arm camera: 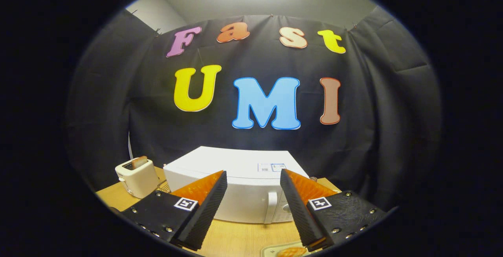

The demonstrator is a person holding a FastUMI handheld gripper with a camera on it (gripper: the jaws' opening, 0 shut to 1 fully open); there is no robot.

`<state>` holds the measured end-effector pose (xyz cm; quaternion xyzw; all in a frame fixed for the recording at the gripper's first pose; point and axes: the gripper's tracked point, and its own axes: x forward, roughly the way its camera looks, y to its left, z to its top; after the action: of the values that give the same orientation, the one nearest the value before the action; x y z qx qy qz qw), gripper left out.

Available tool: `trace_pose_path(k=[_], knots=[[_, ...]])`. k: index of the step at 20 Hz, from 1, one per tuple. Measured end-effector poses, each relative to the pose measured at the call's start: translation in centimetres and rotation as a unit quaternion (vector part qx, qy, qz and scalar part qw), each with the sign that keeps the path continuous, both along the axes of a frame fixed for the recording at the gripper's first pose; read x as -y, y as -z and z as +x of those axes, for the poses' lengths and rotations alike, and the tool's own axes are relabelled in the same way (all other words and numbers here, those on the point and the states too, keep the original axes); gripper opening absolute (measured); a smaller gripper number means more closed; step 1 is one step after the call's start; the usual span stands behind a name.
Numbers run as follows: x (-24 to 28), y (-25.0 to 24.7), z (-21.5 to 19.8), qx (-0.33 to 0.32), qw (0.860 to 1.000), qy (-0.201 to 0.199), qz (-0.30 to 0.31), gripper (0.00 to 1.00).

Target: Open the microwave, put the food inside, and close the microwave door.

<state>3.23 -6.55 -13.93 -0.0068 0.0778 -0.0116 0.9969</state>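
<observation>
The tool (253, 178) stands wide open, its two fingers spread well apart with nothing between them and nothing touching either pad. The fingers (204, 213) angle up and inward toward 12 o'clock, and their tips frame the front of the microwave without reaching it.

The microwave (239, 170), a white box, sits on the wooden counter (232, 237) straight ahead of the tool at 12 o'clock, beyond the fingertips. Its door is closed, and a white vertical handle (272, 206) shows on the front, just left of the right finger. A small label (271, 167) lies on the top panel near its front edge; the print is too small to make out.

The food (291, 252) lies close under the tool at about 5 o'clock, just below the right finger's base. It looks like a golden-brown pastry or piece of bread, though so little of it is seen that the kind is uncertain. It rests on a pale tray or plate (271, 250) on the counter, apart from the microwave.

At about 10 o'clock from the tool, beside the microwave's left side, a white toaster (137, 178) stands on the counter with a slice of toast (139, 162) sticking up from its slot. The black booth wall (377, 131) hangs behind everything.
</observation>
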Motion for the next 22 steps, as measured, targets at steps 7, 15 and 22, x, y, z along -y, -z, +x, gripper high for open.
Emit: trace_pose_path(k=[7, 15, 22], knots=[[3.4, 8.0, 3.1, -0.047, 0.999, 0.028, 0.007, 0.88], [5.4, 15.2, 5.9, -0.084, 0.995, 0.043, 0.013, 0.85], [5.3, 19.5, 7.8, -0.108, 0.993, 0.034, 0.009, 0.64]])
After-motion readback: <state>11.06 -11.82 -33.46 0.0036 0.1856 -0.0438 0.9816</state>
